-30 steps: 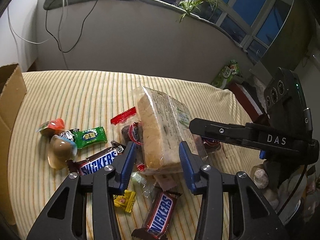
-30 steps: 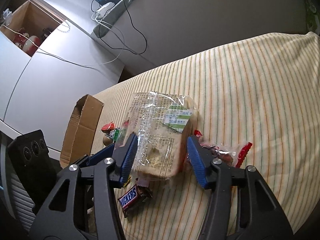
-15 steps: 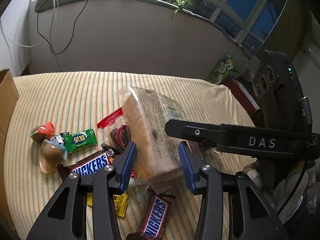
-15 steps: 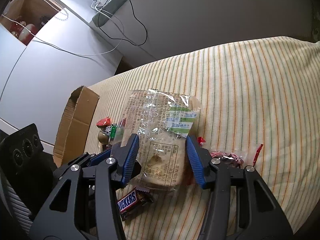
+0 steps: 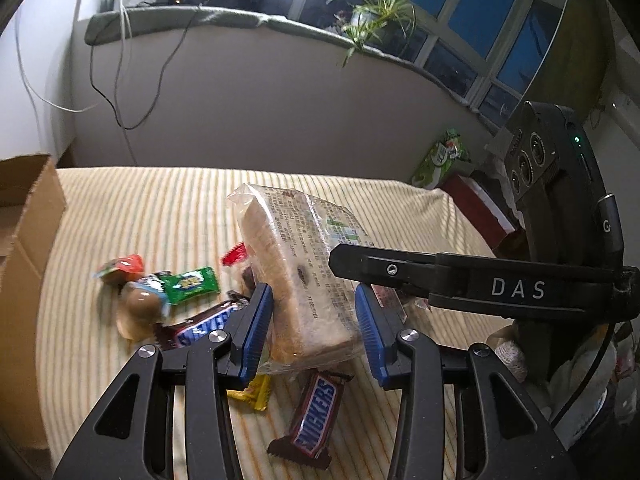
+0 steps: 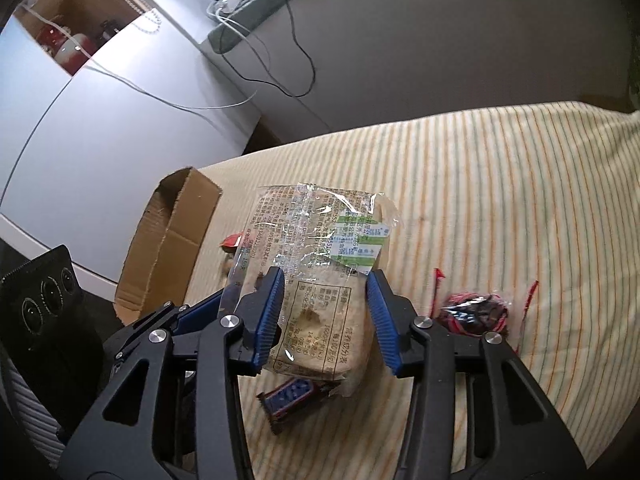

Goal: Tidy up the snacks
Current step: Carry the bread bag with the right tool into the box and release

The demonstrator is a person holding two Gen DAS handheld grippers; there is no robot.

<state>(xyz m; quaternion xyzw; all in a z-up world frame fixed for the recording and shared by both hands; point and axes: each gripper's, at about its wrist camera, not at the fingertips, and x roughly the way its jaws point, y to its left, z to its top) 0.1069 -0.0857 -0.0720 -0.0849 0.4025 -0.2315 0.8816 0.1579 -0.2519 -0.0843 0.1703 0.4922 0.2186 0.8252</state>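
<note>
A clear-wrapped bread pack (image 5: 304, 248) hangs tilted above the striped cloth (image 5: 140, 208). My left gripper (image 5: 314, 320) has its blue pads pressed on the pack's near end, jaws still closing. My right gripper (image 6: 326, 312) clamps the same pack (image 6: 316, 232) from the other side, its jaws closing too. One of its black fingers (image 5: 440, 276) crosses the left wrist view. Under the pack lie two Snickers bars (image 5: 312, 412) (image 5: 204, 326), a yellow candy (image 5: 254, 394), a green candy (image 5: 192, 280) and a jelly cup (image 5: 140, 308).
An open cardboard box (image 6: 172, 240) stands at the cloth's left edge, its wall (image 5: 28, 216) near the loose snacks. A red-wrapped snack (image 6: 474, 314) lies right of the pack. Behind are a wall, a cabled sill and a plant (image 5: 372, 12).
Both pairs of jaws have narrowed onto the bread pack. The pack has risen off the snack pile with both grippers, uncovering the red-wrapped snack and a Snickers bar beneath it.
</note>
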